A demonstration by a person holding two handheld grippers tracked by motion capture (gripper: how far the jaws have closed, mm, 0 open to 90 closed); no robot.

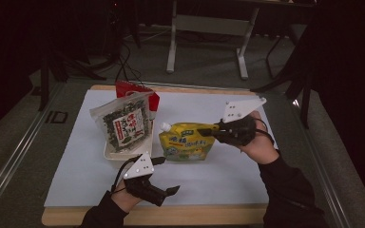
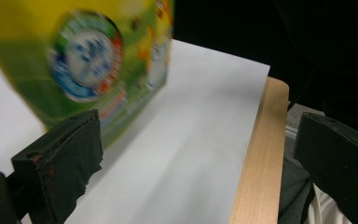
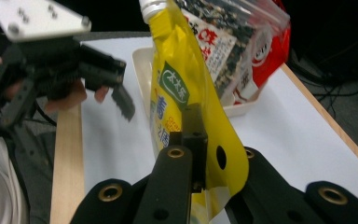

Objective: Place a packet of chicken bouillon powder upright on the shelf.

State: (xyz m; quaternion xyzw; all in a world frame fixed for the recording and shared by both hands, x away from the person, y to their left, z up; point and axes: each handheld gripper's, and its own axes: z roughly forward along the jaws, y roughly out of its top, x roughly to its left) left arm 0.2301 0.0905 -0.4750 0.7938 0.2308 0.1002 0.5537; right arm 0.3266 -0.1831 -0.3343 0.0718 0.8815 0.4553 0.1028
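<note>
High view, one yellow pouch [image 1: 187, 142] gripped by right claw [image 1: 216, 129], left claw [image 1: 170, 179] released, two snack bags [image 1: 123, 124].

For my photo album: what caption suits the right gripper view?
Right gripper clamps the yellow spouted pouch's edge, with the open left gripper alongside.

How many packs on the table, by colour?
Yellow spouted pouch: 1
Clear seaweed bag: 1
Red bag: 1
Total: 3
</note>
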